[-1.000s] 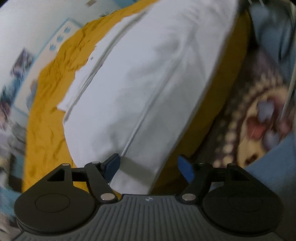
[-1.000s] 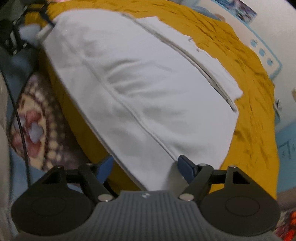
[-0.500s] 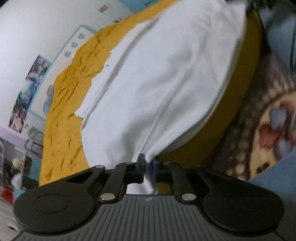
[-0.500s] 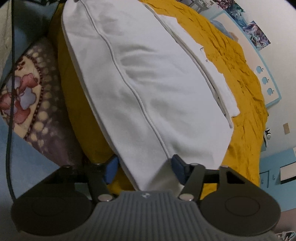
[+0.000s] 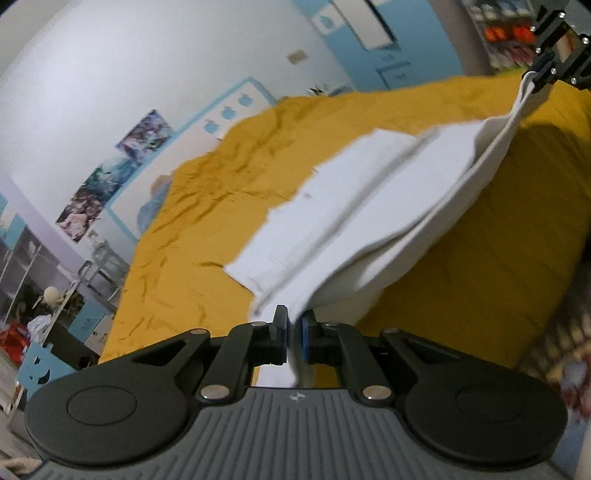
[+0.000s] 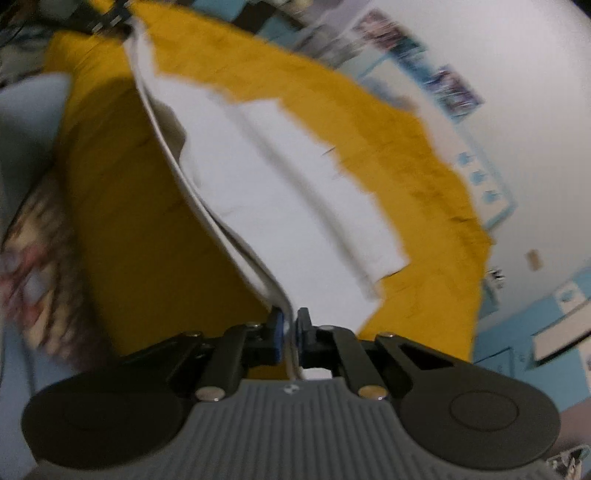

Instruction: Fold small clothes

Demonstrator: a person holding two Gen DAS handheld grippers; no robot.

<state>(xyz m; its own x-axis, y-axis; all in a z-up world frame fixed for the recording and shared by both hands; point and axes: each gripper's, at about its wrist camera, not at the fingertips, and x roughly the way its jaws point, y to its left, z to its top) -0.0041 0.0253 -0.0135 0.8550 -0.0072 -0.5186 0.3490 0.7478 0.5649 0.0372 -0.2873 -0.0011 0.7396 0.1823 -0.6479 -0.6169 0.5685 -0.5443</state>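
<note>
A white garment lies on a mustard-yellow bedspread. My left gripper is shut on one near corner of it. My right gripper is shut on the other near corner. The near edge of the garment is lifted off the bed and stretched between the two grippers; its far part still rests on the spread. The right gripper also shows in the left wrist view at the top right, and the left gripper in the right wrist view at the top left.
The bed's near edge drops to a patterned floral blanket, also in the right wrist view. A white wall with posters stands beyond the bed. Shelving and clutter stand at the left.
Both grippers closed on the garment's near corners, the left first, and lifted them. The near edge now hangs between them above the bed.
</note>
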